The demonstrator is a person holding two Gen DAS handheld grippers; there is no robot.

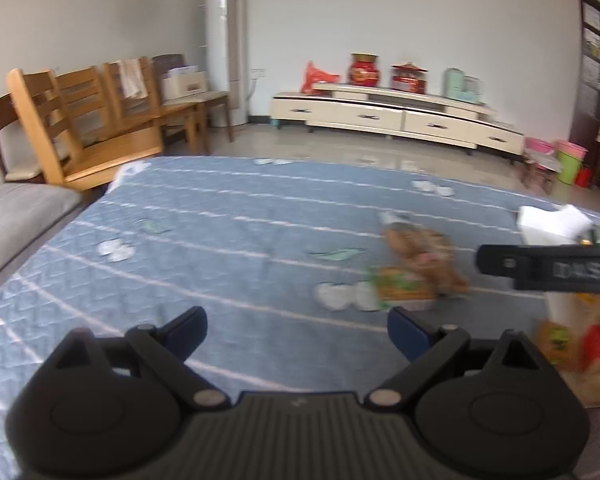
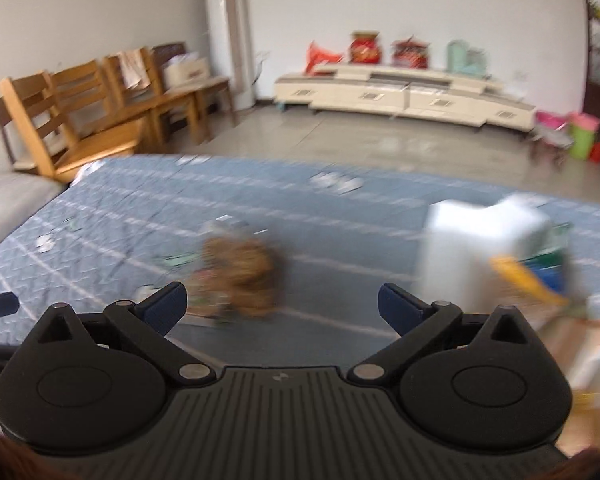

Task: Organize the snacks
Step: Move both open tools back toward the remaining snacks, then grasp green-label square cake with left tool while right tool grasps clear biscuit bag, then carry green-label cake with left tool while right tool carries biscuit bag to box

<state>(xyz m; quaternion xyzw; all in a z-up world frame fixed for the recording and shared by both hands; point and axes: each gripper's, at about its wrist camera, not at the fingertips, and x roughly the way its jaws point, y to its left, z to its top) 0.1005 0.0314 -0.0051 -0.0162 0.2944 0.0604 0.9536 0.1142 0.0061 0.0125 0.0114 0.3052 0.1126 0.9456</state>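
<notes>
Left wrist view: both tongs, left (image 1: 296,330) and right (image 2: 282,306), are held apart, empty; the light, crinkly clear bag of brown snacks (image 1: 424,256) is best pinched at its top.

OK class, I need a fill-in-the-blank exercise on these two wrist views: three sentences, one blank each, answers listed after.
1. The jaws of the left gripper stand ____.
2. The brown snack bag lies on a quilted cover whose colour is ____.
3. The chairs by the wall are made of ____.

Missing words: open; blue; wood
</notes>
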